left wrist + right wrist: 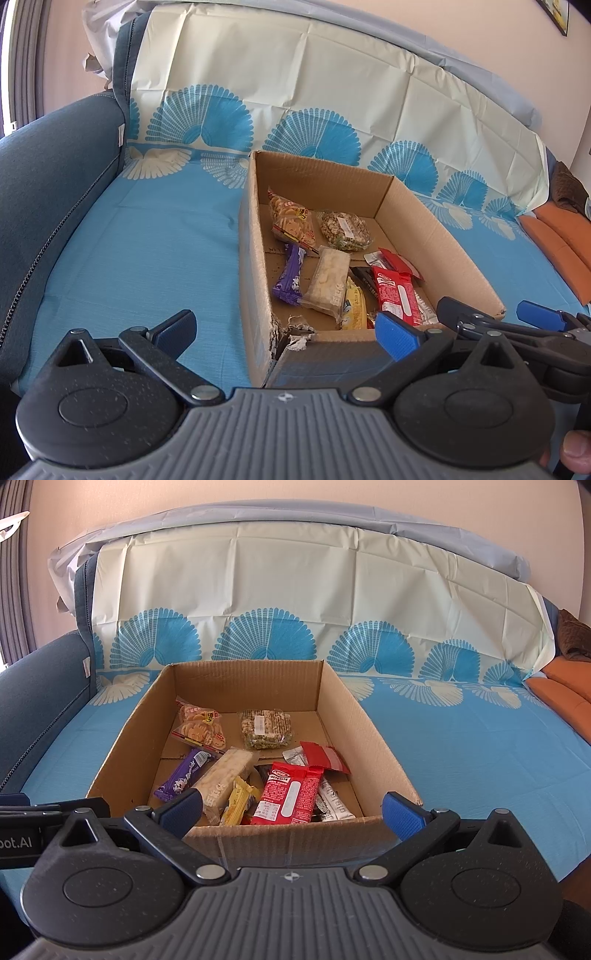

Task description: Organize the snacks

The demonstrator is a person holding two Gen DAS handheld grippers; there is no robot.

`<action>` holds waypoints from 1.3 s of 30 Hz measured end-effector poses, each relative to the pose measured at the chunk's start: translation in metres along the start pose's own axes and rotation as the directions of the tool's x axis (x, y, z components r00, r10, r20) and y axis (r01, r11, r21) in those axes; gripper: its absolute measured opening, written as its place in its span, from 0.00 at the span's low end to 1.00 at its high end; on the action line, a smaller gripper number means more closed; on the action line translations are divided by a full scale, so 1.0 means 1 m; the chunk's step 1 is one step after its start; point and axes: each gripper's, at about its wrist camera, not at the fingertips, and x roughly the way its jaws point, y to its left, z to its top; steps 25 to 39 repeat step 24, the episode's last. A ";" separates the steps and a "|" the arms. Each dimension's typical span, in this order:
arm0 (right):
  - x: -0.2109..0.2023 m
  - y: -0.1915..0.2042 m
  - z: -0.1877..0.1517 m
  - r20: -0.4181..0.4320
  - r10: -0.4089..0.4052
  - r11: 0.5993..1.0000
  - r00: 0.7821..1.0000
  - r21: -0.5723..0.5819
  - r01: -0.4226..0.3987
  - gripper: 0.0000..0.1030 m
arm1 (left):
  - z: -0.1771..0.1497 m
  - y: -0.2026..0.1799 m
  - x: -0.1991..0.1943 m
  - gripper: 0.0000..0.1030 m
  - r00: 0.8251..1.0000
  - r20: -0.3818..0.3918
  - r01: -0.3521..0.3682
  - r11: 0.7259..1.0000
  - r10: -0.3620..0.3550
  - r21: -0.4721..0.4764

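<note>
An open cardboard box (340,716) (439,236) sits on a sofa seat covered with a blue patterned cloth. In it lie several snacks: a red packet (291,794) (397,295), a purple bar (183,775) (291,277), a pale biscuit pack (225,775) (328,280), a yellow bar (238,805), an orange cracker bag (199,727) (291,221) and a seed cake (264,727) (345,229). My left gripper (286,330) is open and empty before the box's torn near-left corner. My right gripper (291,810) is open and empty at the near wall; it also shows in the left wrist view (491,317).
The blue cloth (461,746) covers seat and backrest. A dark blue sofa arm (48,192) rises at the left. Orange cushions (565,690) lie at the right. The box's near-left corner is torn (291,332).
</note>
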 end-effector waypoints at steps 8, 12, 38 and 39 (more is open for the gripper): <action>-0.001 0.001 -0.001 0.002 -0.005 1.000 1.000 0.010 0.005 0.99 | 0.000 -0.001 -0.002 1.00 1.000 0.023 0.009 1.000 -0.009 0.012; -0.002 0.001 0.000 0.003 -0.009 1.000 1.000 0.016 0.009 0.99 | 0.001 -0.001 -0.001 1.00 0.999 0.033 0.015 1.000 -0.016 0.013; -0.001 -0.006 0.003 0.001 -0.010 1.000 1.000 0.030 0.010 0.99 | 0.000 -0.010 -0.003 1.00 0.994 0.085 0.066 0.993 -0.075 0.103; -0.001 -0.006 0.003 0.001 -0.010 1.000 1.000 0.030 0.010 0.99 | 0.000 -0.010 -0.003 1.00 0.994 0.085 0.066 0.993 -0.075 0.103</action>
